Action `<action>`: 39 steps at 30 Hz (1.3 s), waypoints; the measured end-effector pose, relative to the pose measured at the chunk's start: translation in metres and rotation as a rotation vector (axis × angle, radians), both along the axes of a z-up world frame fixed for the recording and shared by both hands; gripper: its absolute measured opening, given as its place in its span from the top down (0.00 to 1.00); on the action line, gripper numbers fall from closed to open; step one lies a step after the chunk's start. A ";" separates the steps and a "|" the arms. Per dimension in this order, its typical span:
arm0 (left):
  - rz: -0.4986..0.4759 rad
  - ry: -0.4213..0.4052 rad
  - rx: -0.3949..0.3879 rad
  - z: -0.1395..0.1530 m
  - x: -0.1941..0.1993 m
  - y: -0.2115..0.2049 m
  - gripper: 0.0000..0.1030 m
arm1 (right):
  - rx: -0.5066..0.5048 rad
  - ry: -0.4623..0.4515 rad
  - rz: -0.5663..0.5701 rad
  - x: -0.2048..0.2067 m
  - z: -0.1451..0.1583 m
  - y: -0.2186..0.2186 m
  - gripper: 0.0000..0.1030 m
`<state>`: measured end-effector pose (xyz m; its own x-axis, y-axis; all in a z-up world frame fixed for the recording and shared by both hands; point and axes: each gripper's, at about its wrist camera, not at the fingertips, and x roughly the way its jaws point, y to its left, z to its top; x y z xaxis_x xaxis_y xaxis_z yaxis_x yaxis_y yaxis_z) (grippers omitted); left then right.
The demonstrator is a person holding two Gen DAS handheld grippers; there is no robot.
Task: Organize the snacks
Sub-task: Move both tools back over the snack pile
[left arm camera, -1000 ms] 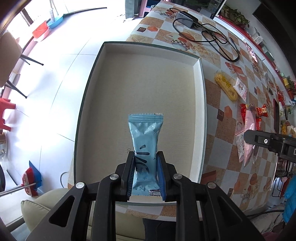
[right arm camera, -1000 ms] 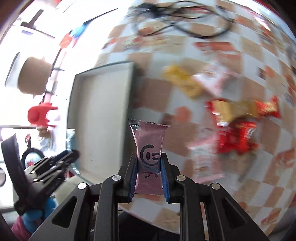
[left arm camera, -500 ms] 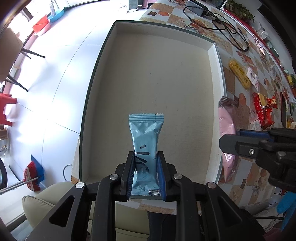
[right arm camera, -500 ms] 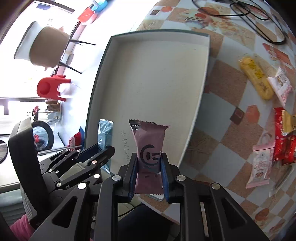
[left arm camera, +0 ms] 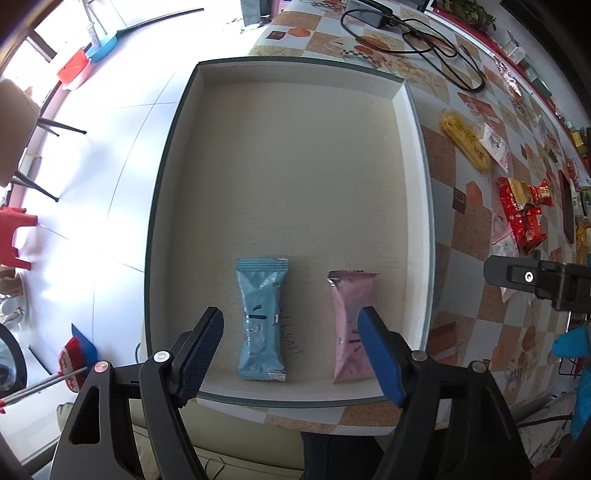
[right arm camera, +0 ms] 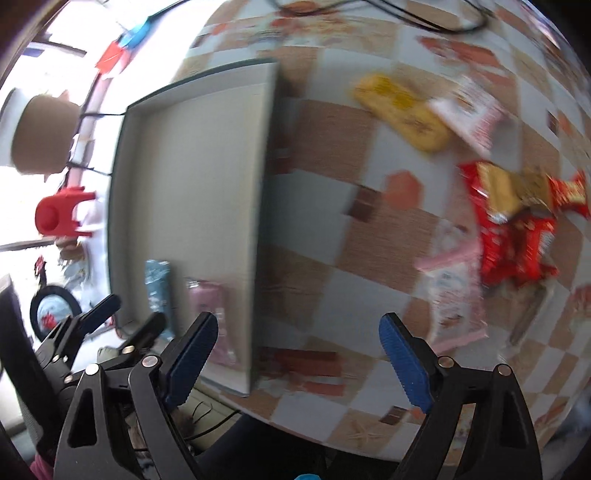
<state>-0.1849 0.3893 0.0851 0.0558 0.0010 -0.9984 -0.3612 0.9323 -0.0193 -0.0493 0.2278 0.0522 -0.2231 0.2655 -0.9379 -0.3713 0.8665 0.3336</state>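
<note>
A blue snack packet [left arm camera: 261,319] and a pink snack packet [left arm camera: 352,325] lie side by side on the floor of a shallow beige tray [left arm camera: 288,177], near its front edge. My left gripper [left arm camera: 291,338] hovers over them with its jaws opening; the blue packet lies loose between the fingers, touched by neither pad. My right gripper [right arm camera: 297,336] has its jaws opening too, with nothing between them, over the checkered table right of the tray [right arm camera: 192,177]. In the blurred right wrist view both packets [right arm camera: 157,284] [right arm camera: 208,306] show in the tray's near corner, with the left gripper [right arm camera: 122,314] beside them.
Loose snacks lie on the checkered table right of the tray: a yellow packet [left arm camera: 463,142], a white packet [left arm camera: 495,142], red packets [left arm camera: 522,210] and pale pink ones [right arm camera: 452,291]. A black cable [left arm camera: 424,33] lies at the back. The tray's left edge overhangs the white floor [left arm camera: 96,155].
Both grippers let go: the blue and pink packets dropped from between the pads onto the tray floor. The right gripper then swung right, away from the tray, over the table.
</note>
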 end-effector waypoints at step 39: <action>-0.106 0.141 -0.196 -0.047 0.114 -0.173 0.23 | -0.084 -0.068 -0.232 0.113 -0.020 -0.226 0.12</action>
<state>-0.0708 0.2161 0.0384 -0.0944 -0.1917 -0.9769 -0.2734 0.9486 -0.1598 0.0641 0.0015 0.0321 -0.1014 0.2226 -0.9696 -0.1783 0.9548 0.2378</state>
